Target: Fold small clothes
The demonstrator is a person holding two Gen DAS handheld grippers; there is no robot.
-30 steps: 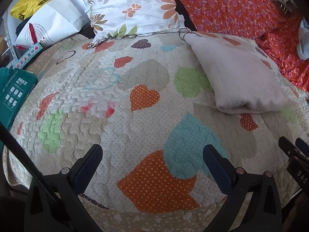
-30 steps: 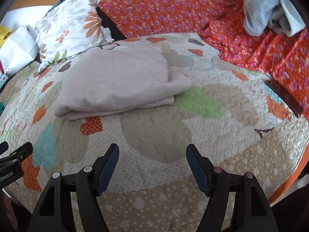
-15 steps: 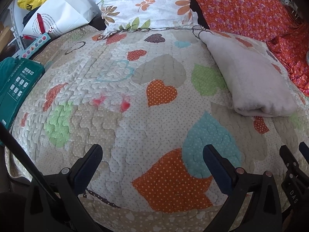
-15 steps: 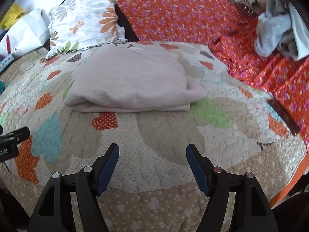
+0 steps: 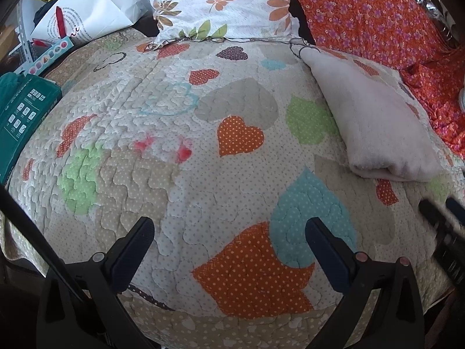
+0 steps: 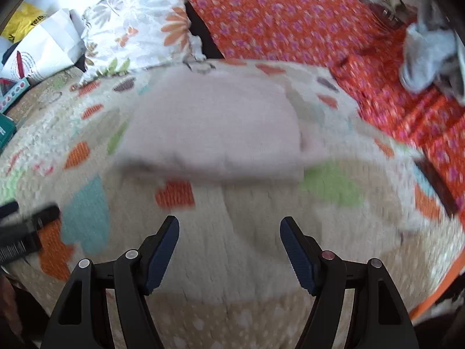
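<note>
A folded pale pink garment (image 5: pixel 375 122) lies flat on the heart-patterned quilt (image 5: pixel 174 133), at the right of the left wrist view. In the blurred right wrist view the garment (image 6: pixel 215 128) lies straight ahead, beyond the fingers. My left gripper (image 5: pixel 229 232) is open and empty above the quilt, well left of the garment. My right gripper (image 6: pixel 229 232) is open and empty, short of the garment's near folded edge. The right gripper's tip also shows at the right edge of the left wrist view (image 5: pixel 441 221).
A floral pillow (image 5: pixel 221 3) and an orange flowered cover (image 5: pixel 375 14) lie at the back. A white paper bag (image 5: pixel 87 14) and a teal box (image 5: pixel 20 116) sit at the left. Grey crumpled clothes (image 6: pixel 427 55) lie on the orange cover at the right.
Both grippers have drawn back and shifted left, so the folded garment now sits farther right and farther away. Both stayed open and empty. The right wrist view is now motion-blurred.
</note>
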